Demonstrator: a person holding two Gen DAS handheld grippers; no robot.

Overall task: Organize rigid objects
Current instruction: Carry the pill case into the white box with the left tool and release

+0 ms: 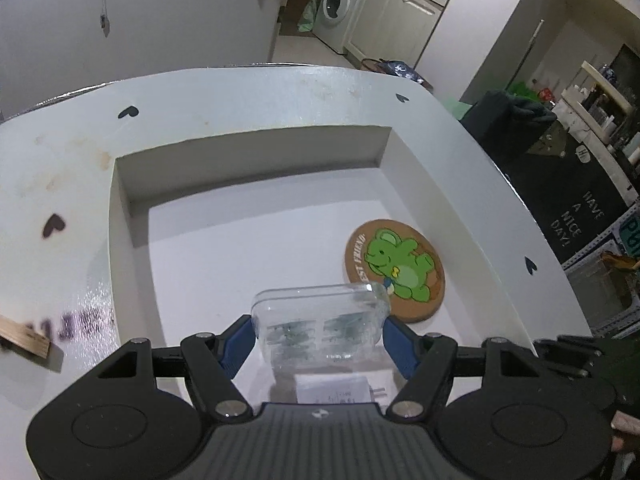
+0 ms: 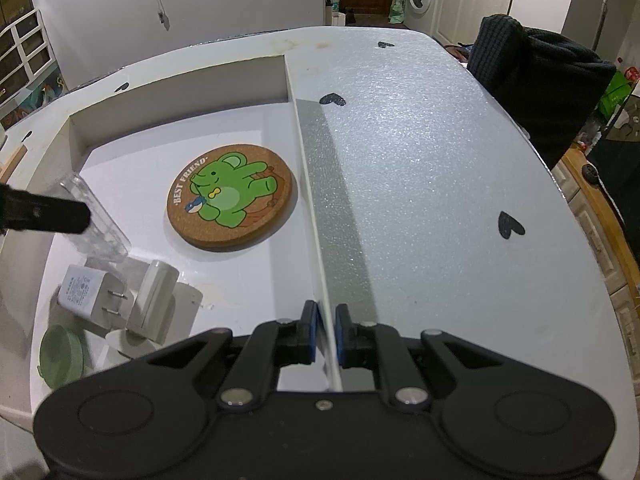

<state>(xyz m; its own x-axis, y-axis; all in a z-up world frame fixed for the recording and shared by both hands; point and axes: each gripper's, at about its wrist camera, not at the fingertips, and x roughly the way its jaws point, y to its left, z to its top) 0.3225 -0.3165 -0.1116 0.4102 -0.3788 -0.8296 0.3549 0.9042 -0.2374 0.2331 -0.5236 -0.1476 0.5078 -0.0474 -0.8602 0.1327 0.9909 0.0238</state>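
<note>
left gripper (image 1: 319, 330): my blue pads are clamped on the two short ends of a clear plastic case (image 1: 320, 322); case is held off the floor of the recess, tilted, over the near part of the tray.
clear case, from my right wrist view: seen at far left (image 2: 96, 224), with my left finger across it as a dark bar.
tray (image 1: 256, 148): white foam box with a sunken rectangular recess; black hearts drawn on the rim.
charger (image 2: 86, 294): white plug adapter, lying flat on the recess floor just under the held case, prongs pointing right.
white cylinder (image 2: 154, 294): lies just right of the charger, touching or nearly so, can't tell which.
green round thing (image 2: 62, 354): near-left corner of recess, partly cut off by my gripper body.
coaster (image 2: 232, 196): round cork, green bear, "BEST FRIEND"; flat in the recess, right of the case, near the right wall, apart from everything else.
right gripper (image 2: 326, 332): jaws pinched together on the thin white wall (image 2: 316, 272) at the right edge of the recess.
</note>
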